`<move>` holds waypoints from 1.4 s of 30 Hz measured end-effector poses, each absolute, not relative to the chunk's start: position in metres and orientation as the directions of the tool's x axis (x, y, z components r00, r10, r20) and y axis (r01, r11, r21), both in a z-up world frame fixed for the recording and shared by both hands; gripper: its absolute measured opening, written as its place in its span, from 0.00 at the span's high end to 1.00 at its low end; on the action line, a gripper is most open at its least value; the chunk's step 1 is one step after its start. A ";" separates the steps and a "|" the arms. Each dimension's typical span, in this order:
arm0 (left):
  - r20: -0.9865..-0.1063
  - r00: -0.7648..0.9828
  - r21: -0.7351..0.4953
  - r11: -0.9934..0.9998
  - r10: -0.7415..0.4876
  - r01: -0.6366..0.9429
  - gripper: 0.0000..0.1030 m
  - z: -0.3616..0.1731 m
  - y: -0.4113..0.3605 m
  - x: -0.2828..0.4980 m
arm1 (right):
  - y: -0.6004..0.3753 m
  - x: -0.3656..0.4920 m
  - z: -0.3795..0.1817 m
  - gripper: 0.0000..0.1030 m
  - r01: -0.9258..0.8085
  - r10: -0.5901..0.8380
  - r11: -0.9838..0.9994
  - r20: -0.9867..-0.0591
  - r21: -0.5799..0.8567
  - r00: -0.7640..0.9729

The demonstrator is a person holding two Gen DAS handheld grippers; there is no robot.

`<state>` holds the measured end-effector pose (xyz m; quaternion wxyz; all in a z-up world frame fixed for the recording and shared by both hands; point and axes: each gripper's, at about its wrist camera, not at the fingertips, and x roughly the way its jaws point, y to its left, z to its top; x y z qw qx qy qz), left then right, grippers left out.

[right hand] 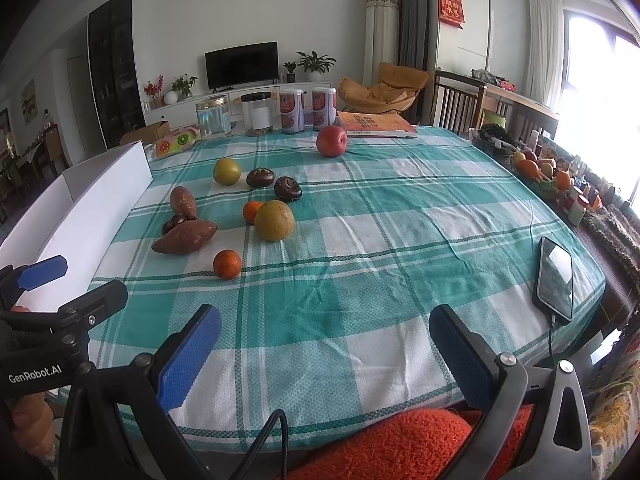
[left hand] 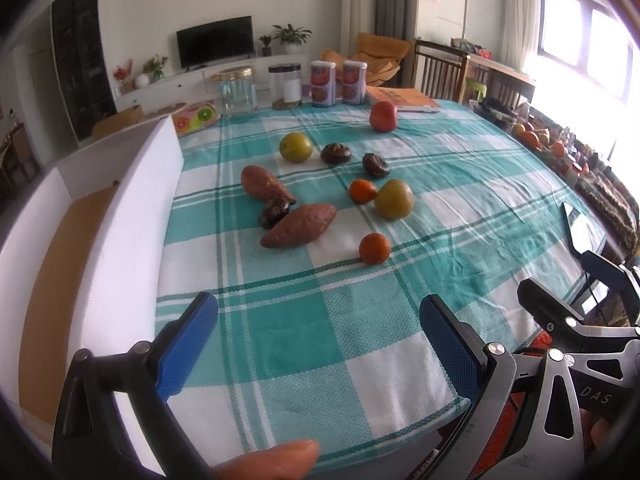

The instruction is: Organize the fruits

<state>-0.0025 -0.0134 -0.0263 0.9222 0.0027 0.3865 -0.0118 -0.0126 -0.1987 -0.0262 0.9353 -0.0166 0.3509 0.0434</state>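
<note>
At the left edge of the teal-and-white checked tablecloth (right hand: 360, 240) stands a white open-topped foam box (left hand: 132, 208), and just right of it, in the middle distance, lie two stiff, heavy-looking reddish-brown sweet potatoes (left hand: 298, 226) best gripped across their thick middles, with dark wrinkled round pieces (left hand: 335, 153) among them. Further right, the small orange tangerines (right hand: 227, 264) look light and soft-skinned, wanting a gentle squeeze across the widest part, while the smooth yellow-green round fruits (right hand: 274, 220) and the far red apple (right hand: 331, 141) seem firm, slippery and prone to roll. Both the left gripper (left hand: 316, 344) and the right gripper (right hand: 324, 348) hover at the near edge, blue-padded fingers spread wide and empty.
</note>
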 end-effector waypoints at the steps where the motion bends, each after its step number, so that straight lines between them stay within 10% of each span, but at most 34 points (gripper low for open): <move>1: -0.714 0.700 -0.005 1.000 -0.020 0.024 0.01 -0.027 -0.013 -0.003 | -0.199 -0.013 -0.026 0.00 -0.093 0.069 0.996 -0.657 -0.002 0.750; 42: -0.770 0.637 -0.041 0.999 -0.025 -0.011 0.01 -0.052 -0.002 0.012 | -0.209 0.003 -0.029 0.00 -0.061 0.043 0.998 -0.686 -0.002 0.727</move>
